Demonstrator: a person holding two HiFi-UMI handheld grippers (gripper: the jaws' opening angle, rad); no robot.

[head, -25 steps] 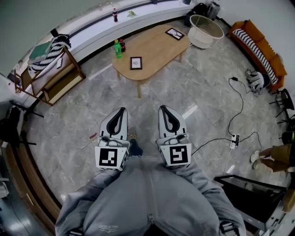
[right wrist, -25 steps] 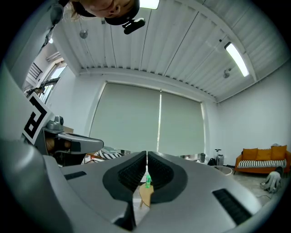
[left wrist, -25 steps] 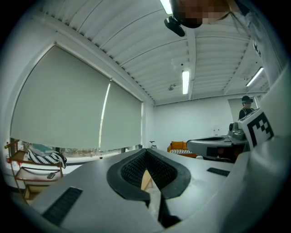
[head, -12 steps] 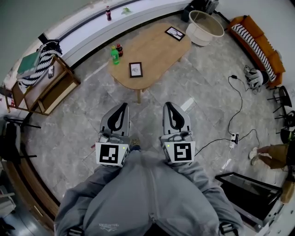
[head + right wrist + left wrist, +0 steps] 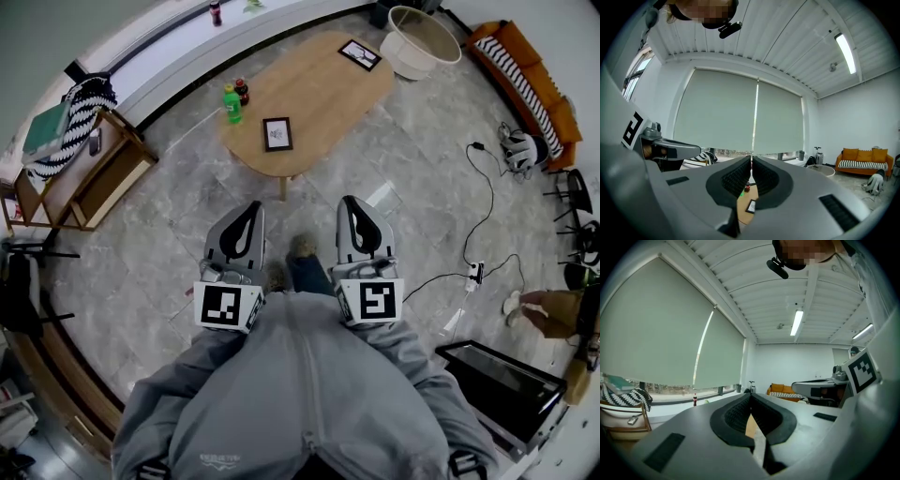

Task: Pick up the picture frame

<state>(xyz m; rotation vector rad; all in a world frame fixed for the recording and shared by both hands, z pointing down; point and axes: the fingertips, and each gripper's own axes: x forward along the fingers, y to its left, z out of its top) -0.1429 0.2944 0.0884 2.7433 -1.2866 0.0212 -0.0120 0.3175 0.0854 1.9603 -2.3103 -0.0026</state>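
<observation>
A small black picture frame [image 5: 276,133] lies flat near the front end of the oval wooden coffee table [image 5: 309,98]; a second frame [image 5: 360,54] lies at the table's far end. In the right gripper view the near frame [image 5: 751,206] shows through the gap under the jaws. My left gripper [image 5: 252,207] and right gripper [image 5: 350,202] are held side by side over the floor, short of the table, both pointing level toward it. Both are shut with nothing between the jaws. My left gripper [image 5: 750,394] and right gripper [image 5: 752,159] show closed tips in their own views.
A green bottle [image 5: 231,103] and a dark bottle [image 5: 243,91] stand on the table's left side. A wooden shelf with striped cloth [image 5: 80,155] is at left, a round white tub [image 5: 424,39] beyond the table, an orange sofa [image 5: 525,80] at right. Cables and a power strip [image 5: 473,274] lie on the floor.
Both grippers have come forward toward the table together, staying shut. The table and frames now sit nearer in the head view.
</observation>
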